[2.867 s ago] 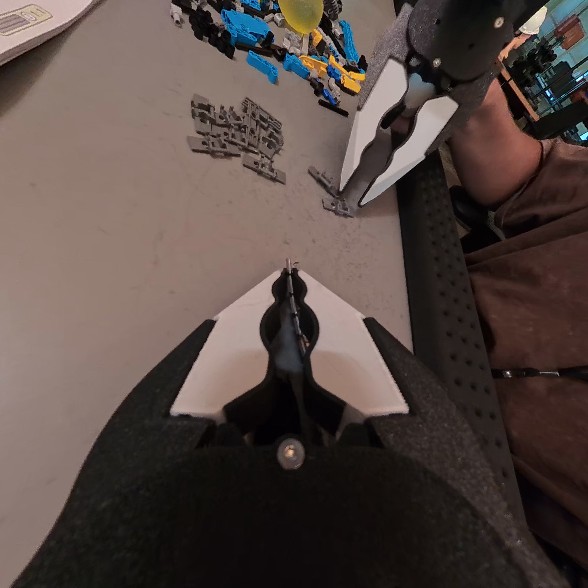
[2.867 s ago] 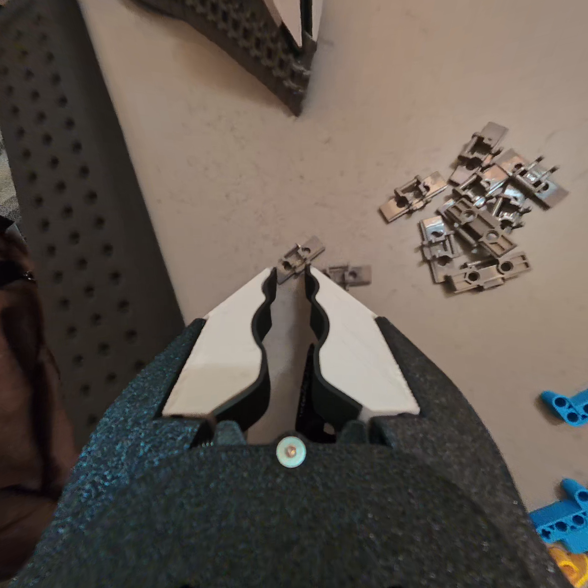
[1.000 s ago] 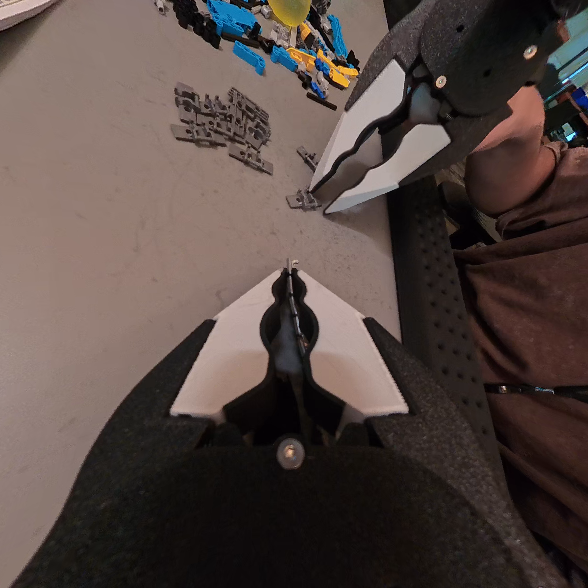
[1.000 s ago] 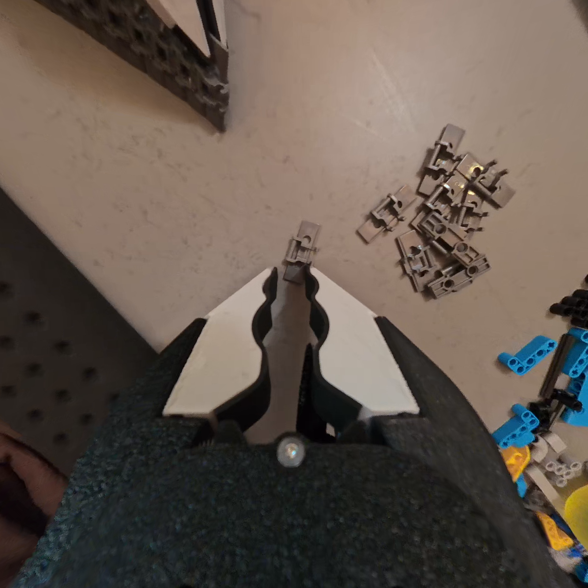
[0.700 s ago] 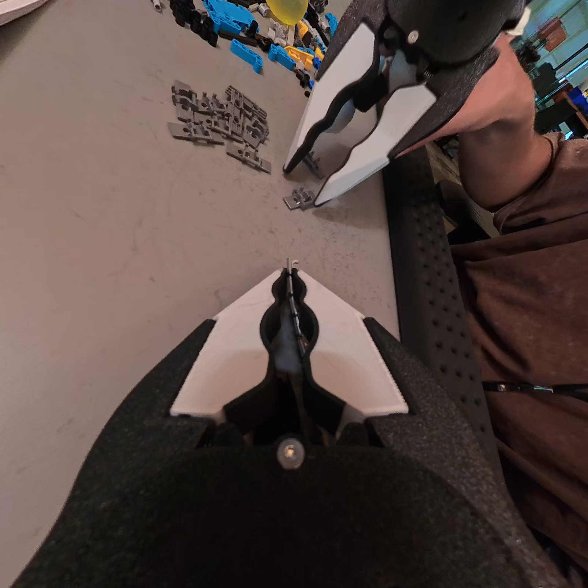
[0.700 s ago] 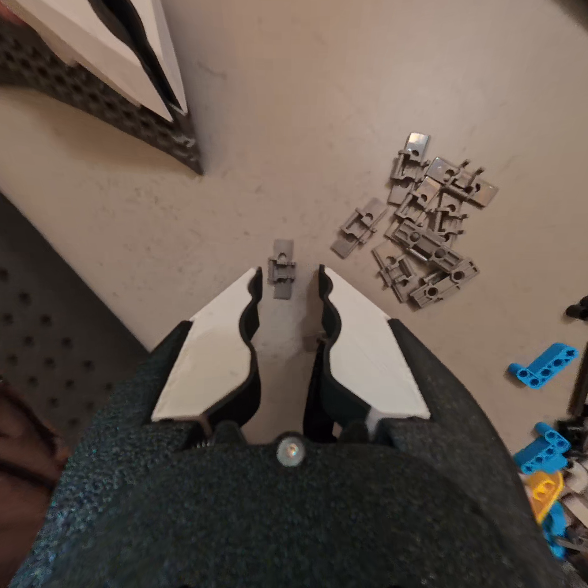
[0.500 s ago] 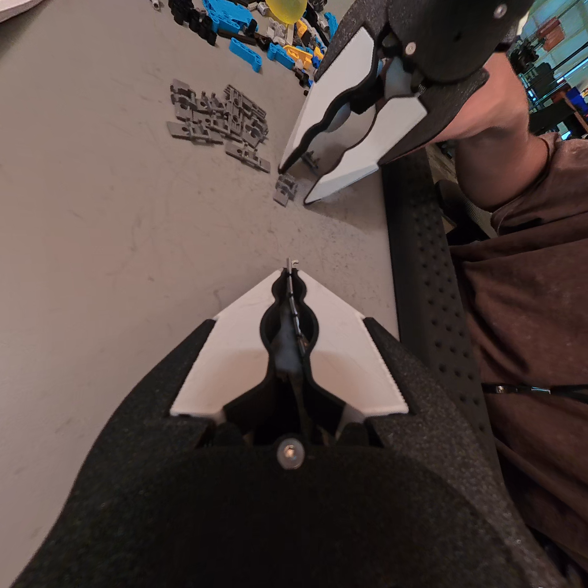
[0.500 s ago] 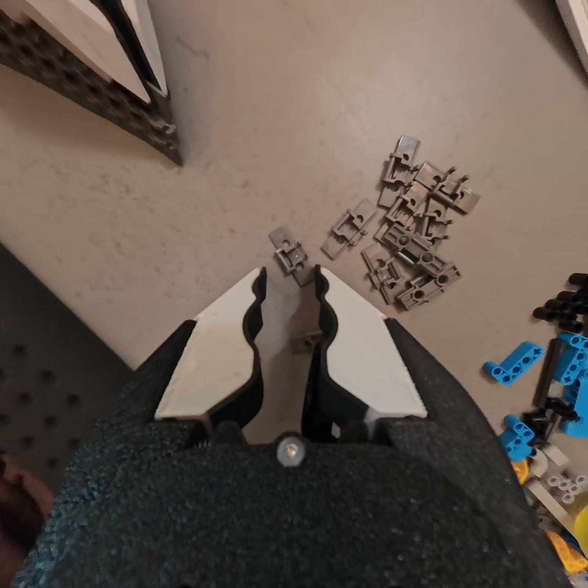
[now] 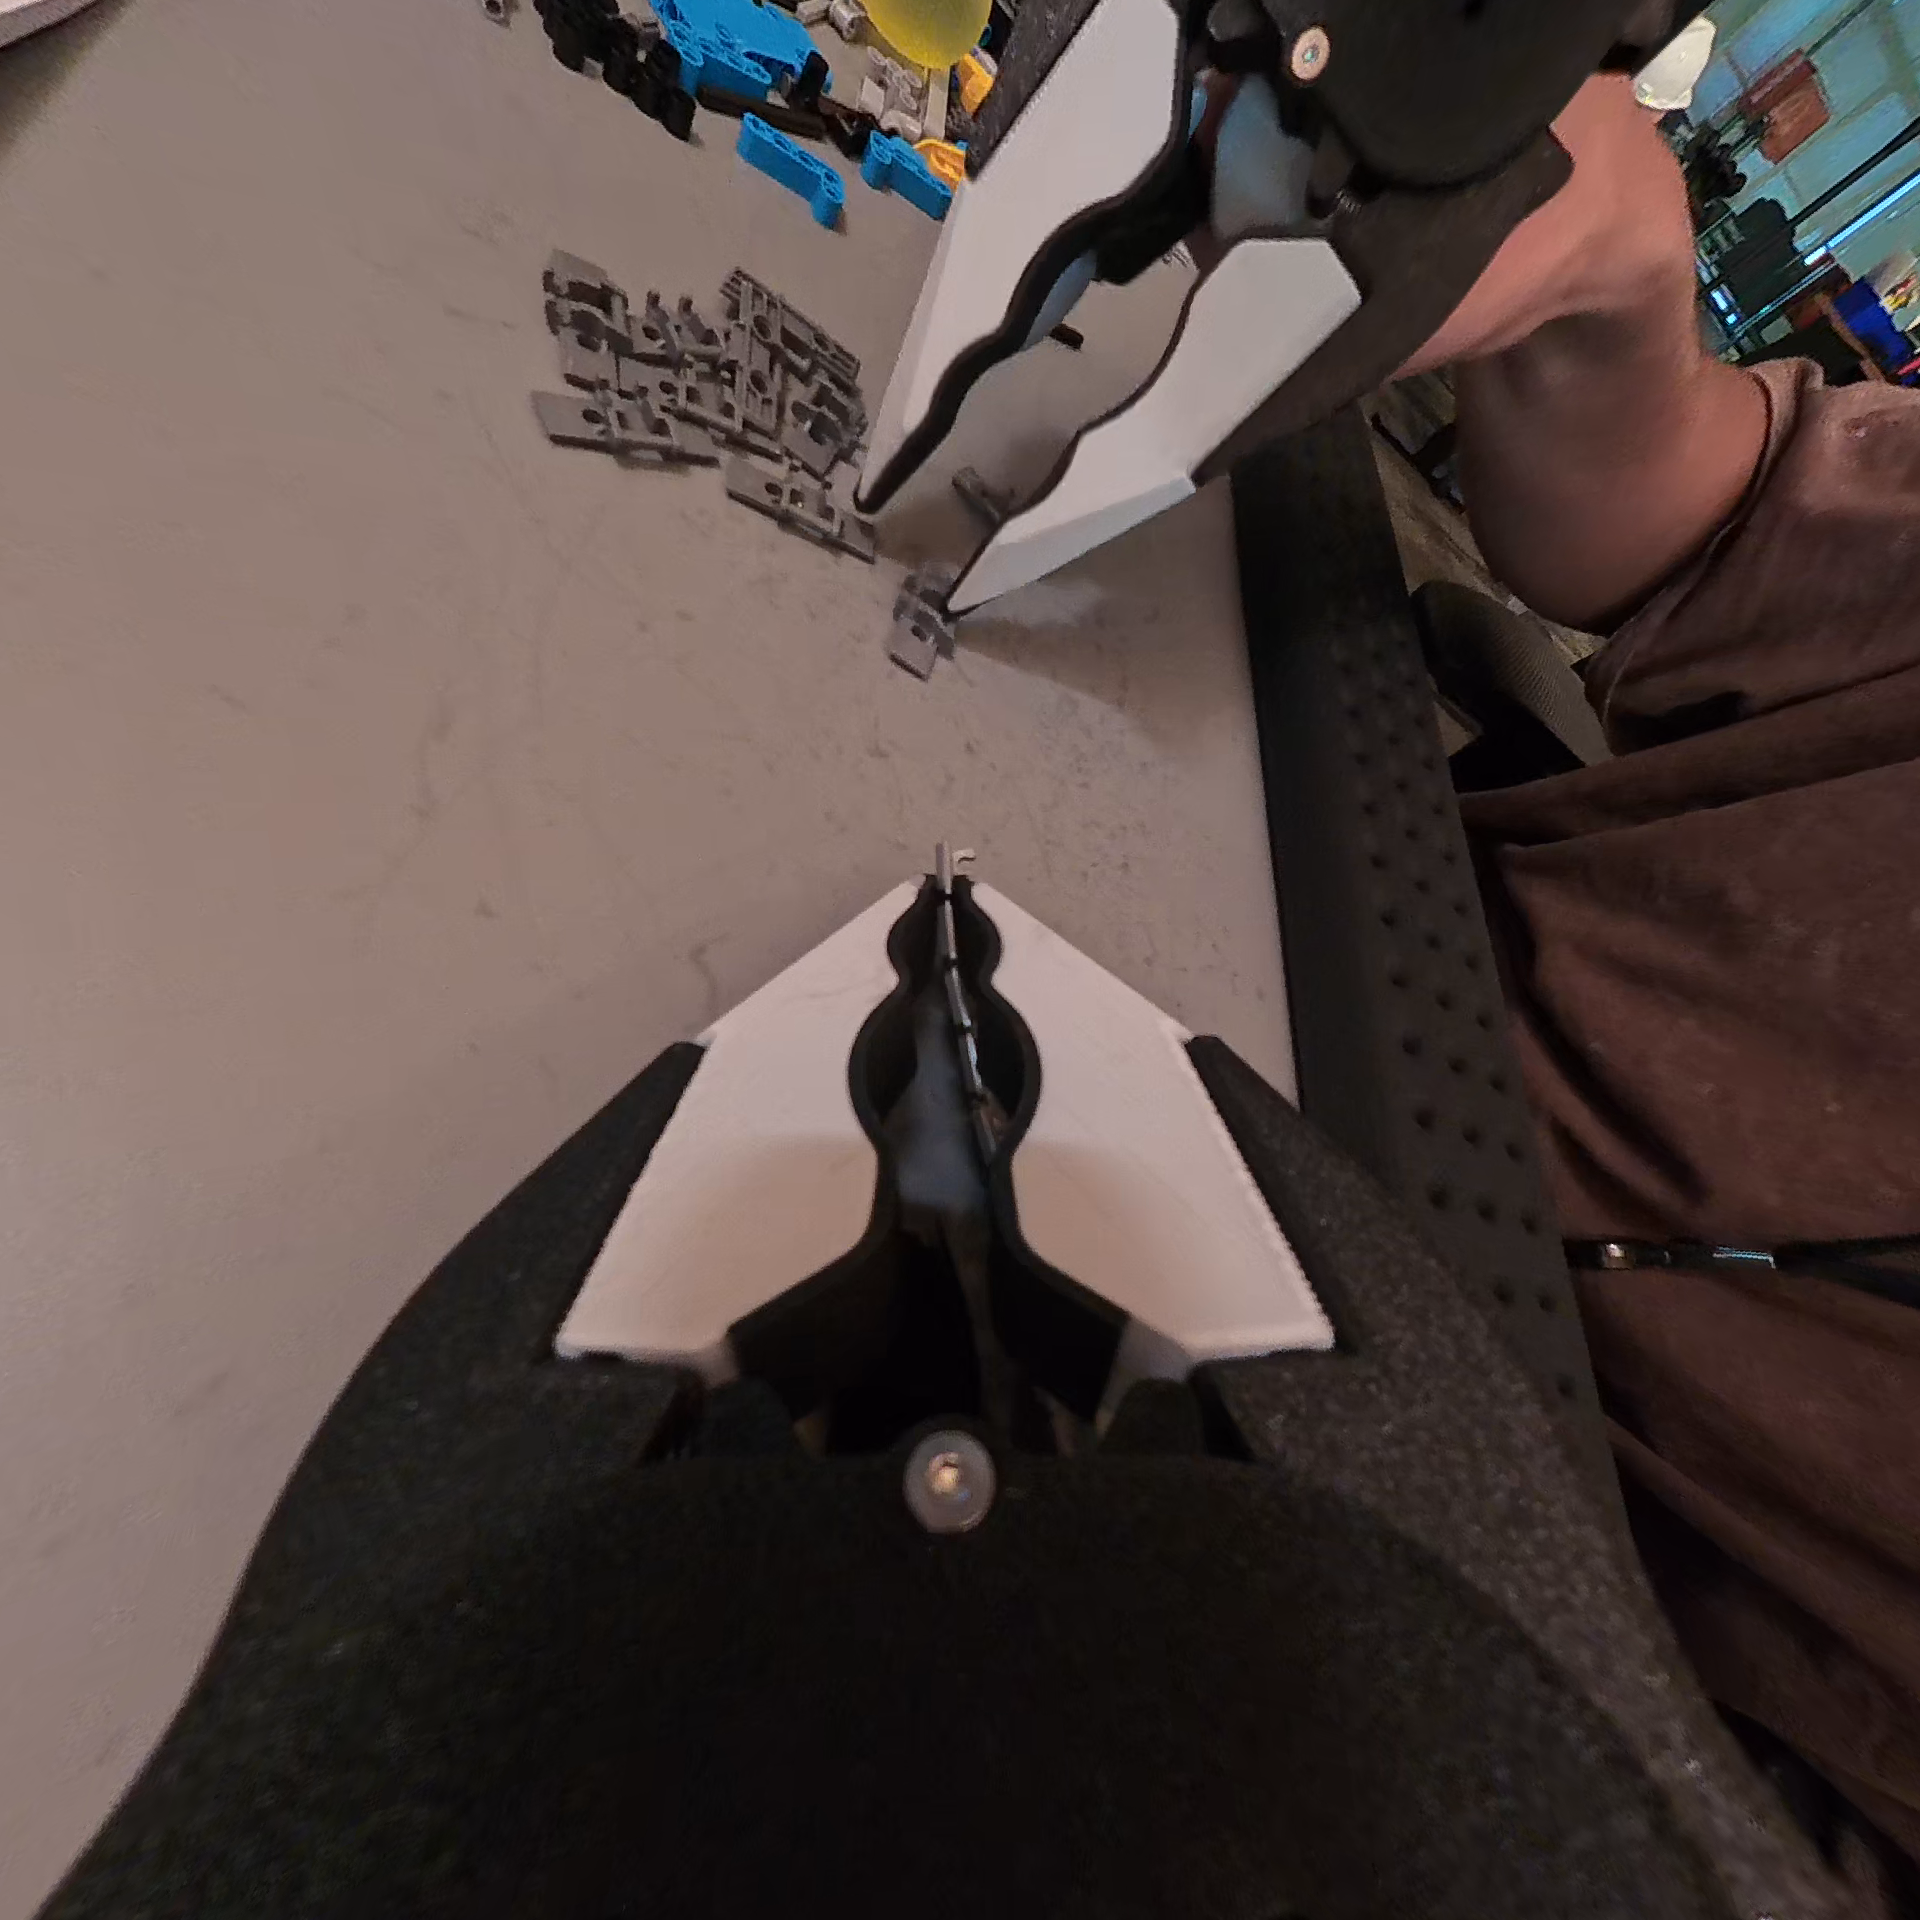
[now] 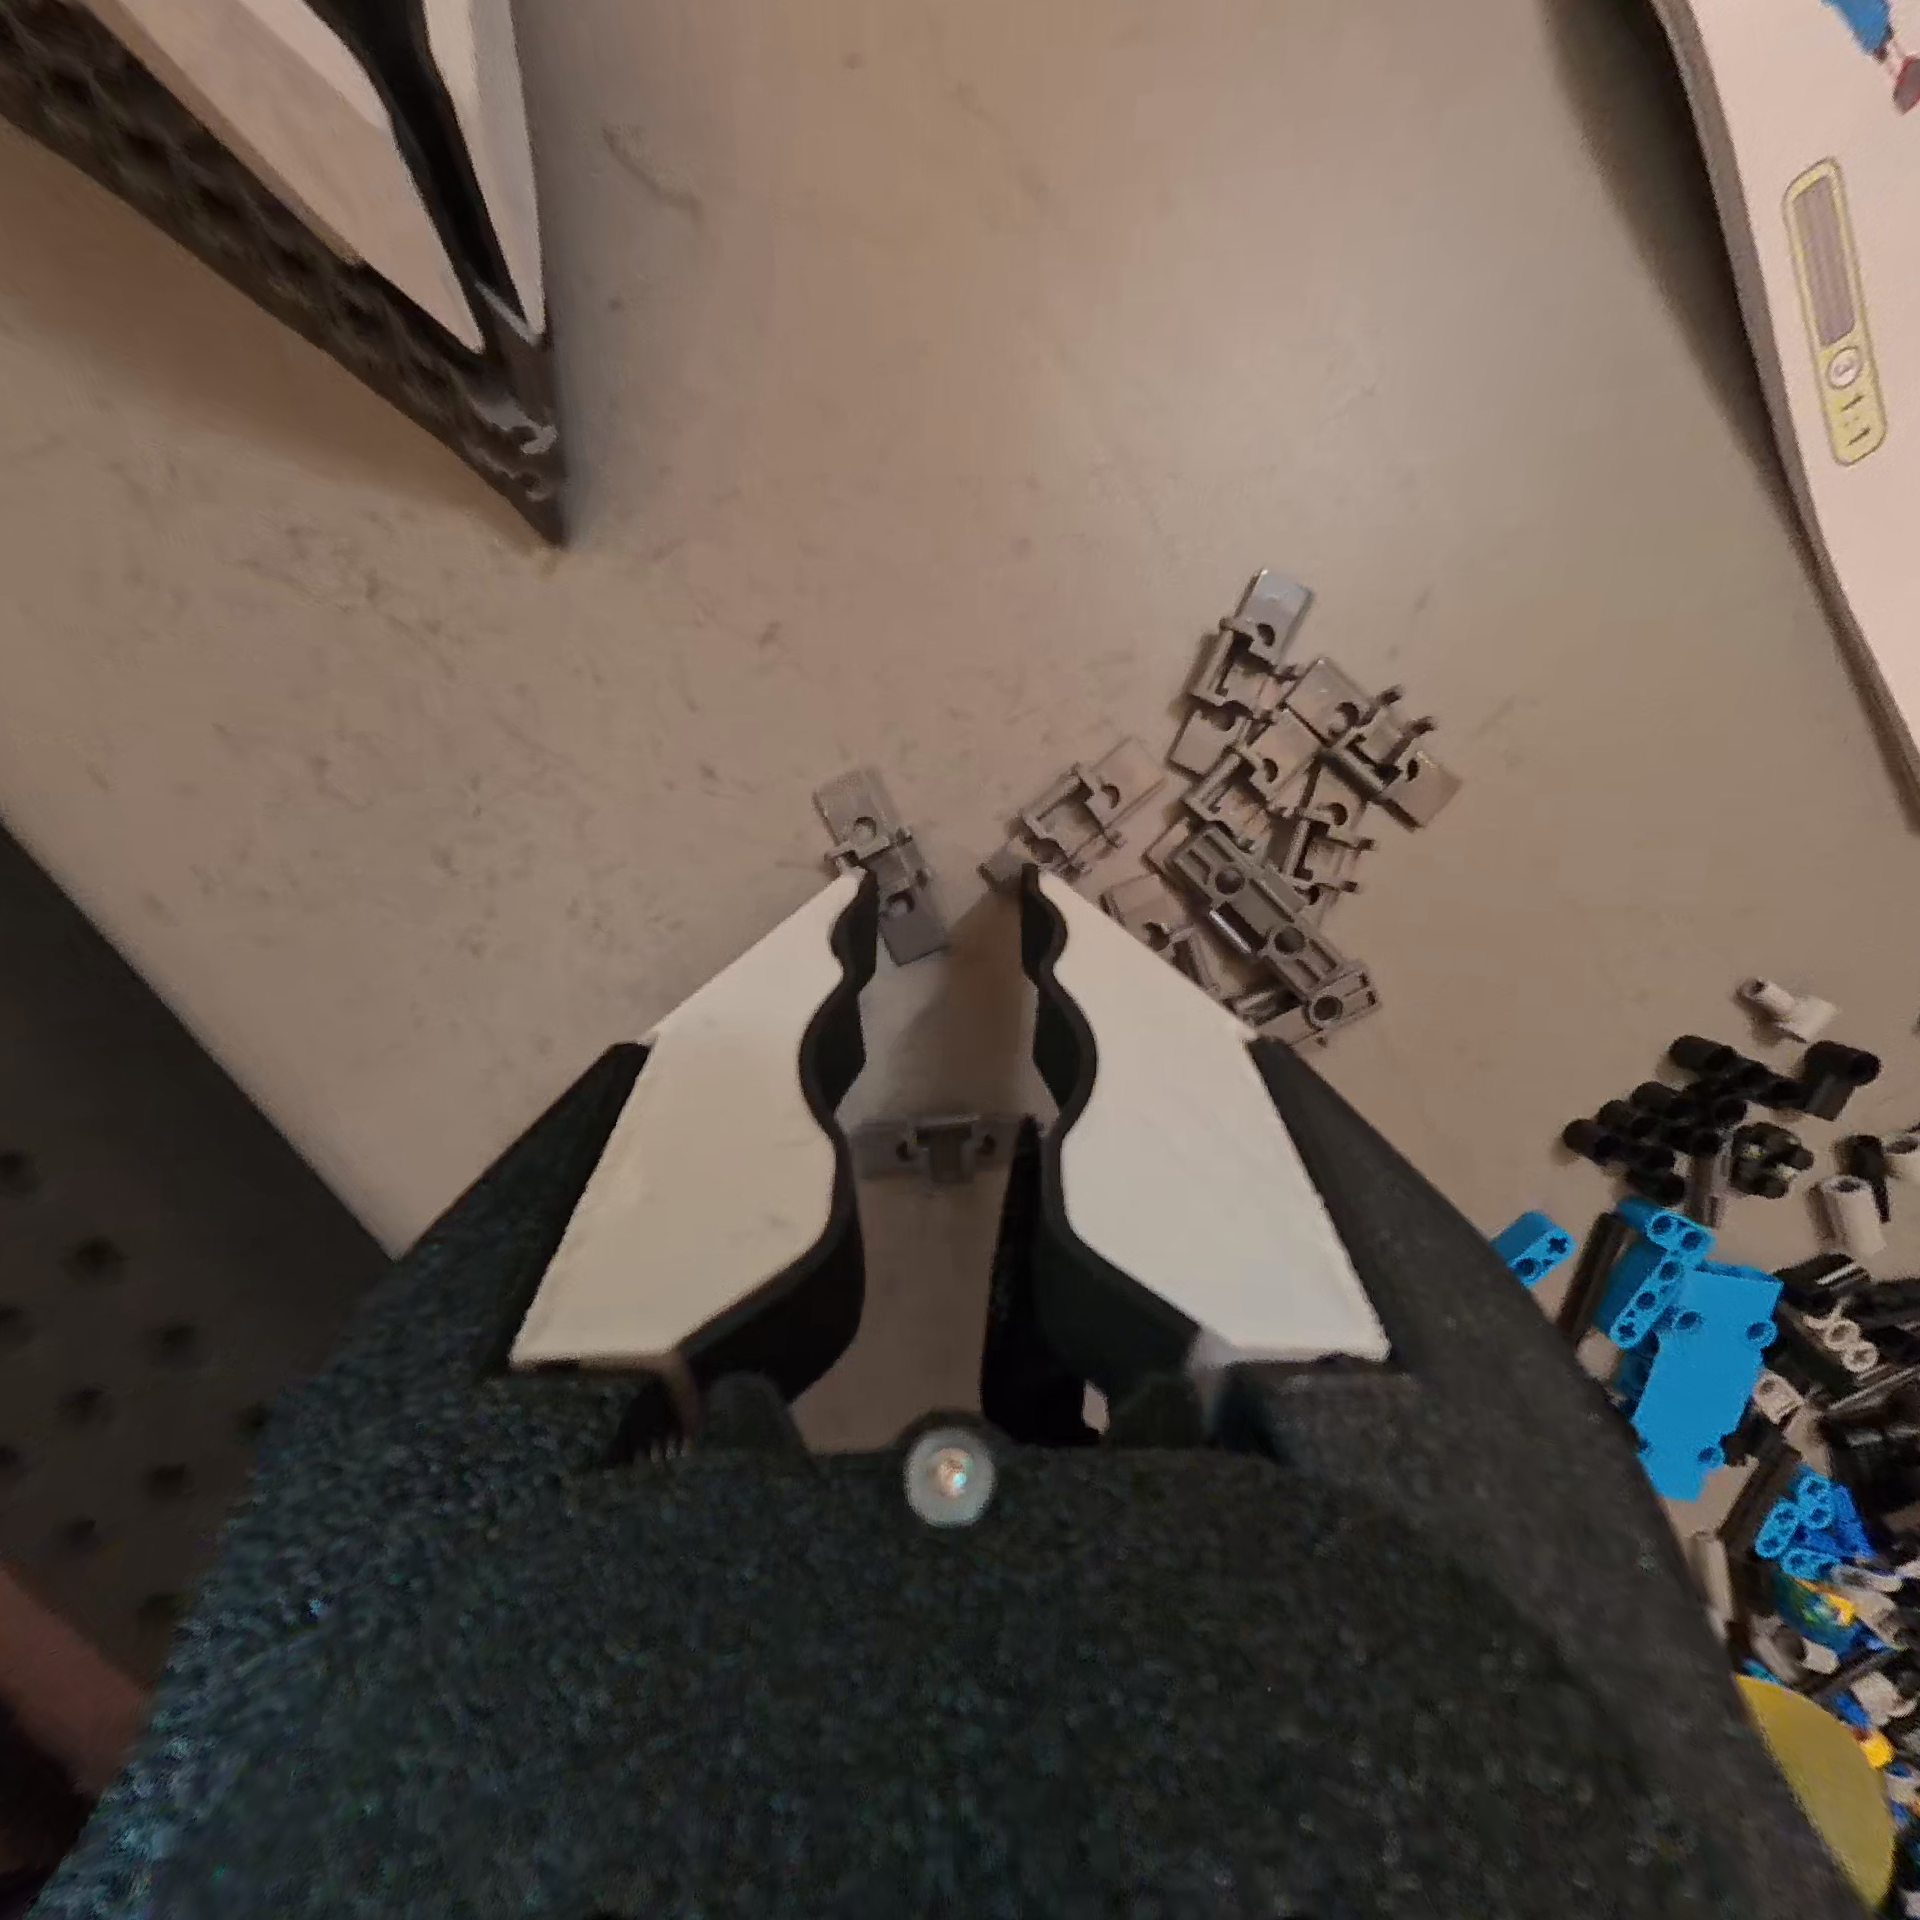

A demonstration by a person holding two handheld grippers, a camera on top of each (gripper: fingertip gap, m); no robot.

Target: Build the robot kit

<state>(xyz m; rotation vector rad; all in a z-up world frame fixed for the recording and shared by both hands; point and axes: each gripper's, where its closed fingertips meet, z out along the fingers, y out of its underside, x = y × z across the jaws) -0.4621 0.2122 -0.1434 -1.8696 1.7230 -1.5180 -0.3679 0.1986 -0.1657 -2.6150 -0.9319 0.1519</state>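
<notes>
Left wrist view: the left gripper [image 9: 948,883] is clamped tight on a thin grey chain of links [image 9: 961,1023] above the grey table [image 9: 312,831]. Farther off, the right gripper [image 9: 914,551] stands spread, one fingertip touching a lone grey link [image 9: 921,623] just beside the pile of grey links [image 9: 707,384].

Right wrist view: the right gripper [image 10: 940,883] is wide apart over the table [image 10: 1039,364], one finger [image 10: 748,1081] against the lone grey link [image 10: 883,862]; a second grey link [image 10: 935,1148] lies between its fingers. Blue and black parts [image 10: 1704,1299] lie to the right.

Matt grey plastic links [image 10: 1262,821], smooth scuffed tabletop [image 10: 1039,364], rough black foam edge [image 9: 1382,935]
</notes>
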